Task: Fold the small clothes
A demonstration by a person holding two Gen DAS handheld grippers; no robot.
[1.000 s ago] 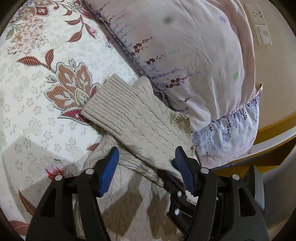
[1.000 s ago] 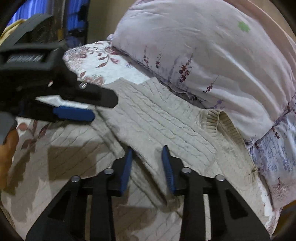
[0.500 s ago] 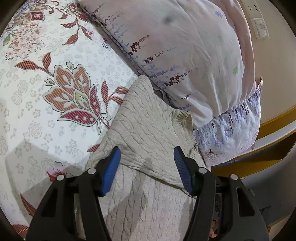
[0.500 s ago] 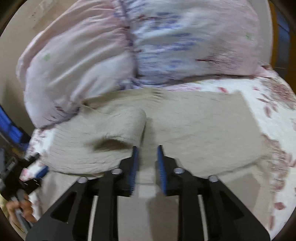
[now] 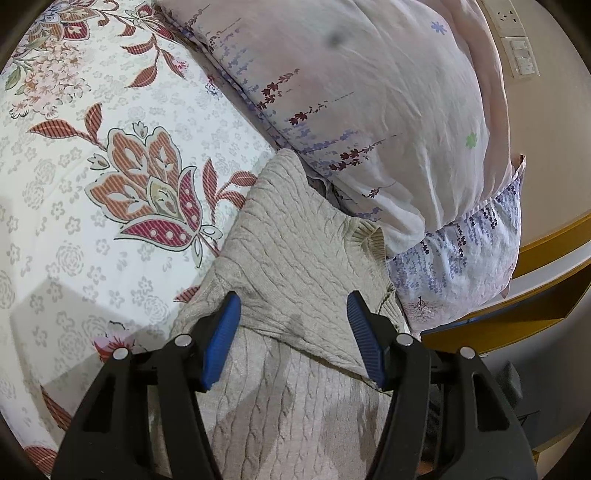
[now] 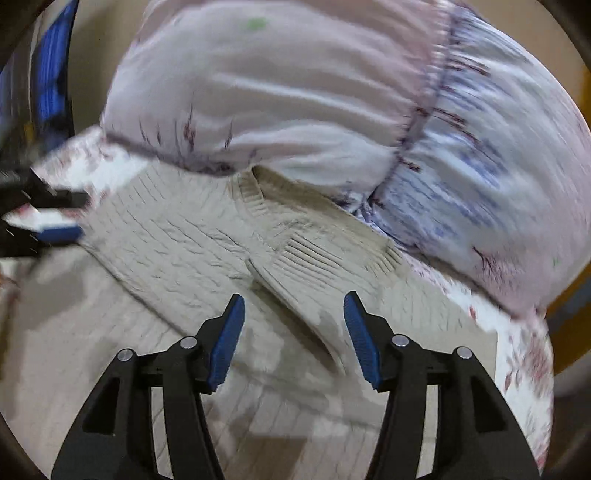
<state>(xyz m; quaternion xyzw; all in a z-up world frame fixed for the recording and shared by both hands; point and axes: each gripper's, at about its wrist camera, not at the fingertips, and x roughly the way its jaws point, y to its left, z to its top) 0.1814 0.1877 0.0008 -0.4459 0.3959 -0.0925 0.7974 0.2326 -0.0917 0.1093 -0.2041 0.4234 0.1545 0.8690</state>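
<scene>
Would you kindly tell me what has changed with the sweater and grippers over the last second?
The right gripper, nearly closed half a second ago, has opened. Both sleeves now lie folded across the beige cable-knit sweater. The left gripper stays open above it; the pillows are unchanged.

One sweater (image 5: pixel 295 251), two pillows (image 5: pixel 369 92), two tongs (image 5: pixel 293 325).

You've got a floral bedsheet (image 5: pixel 110 155) under everything, two pillows stacked at the head, pink (image 5: pixel 369 92) on lavender (image 5: pixel 461 266), plus wall sockets (image 5: pixel 511 33) behind.
</scene>
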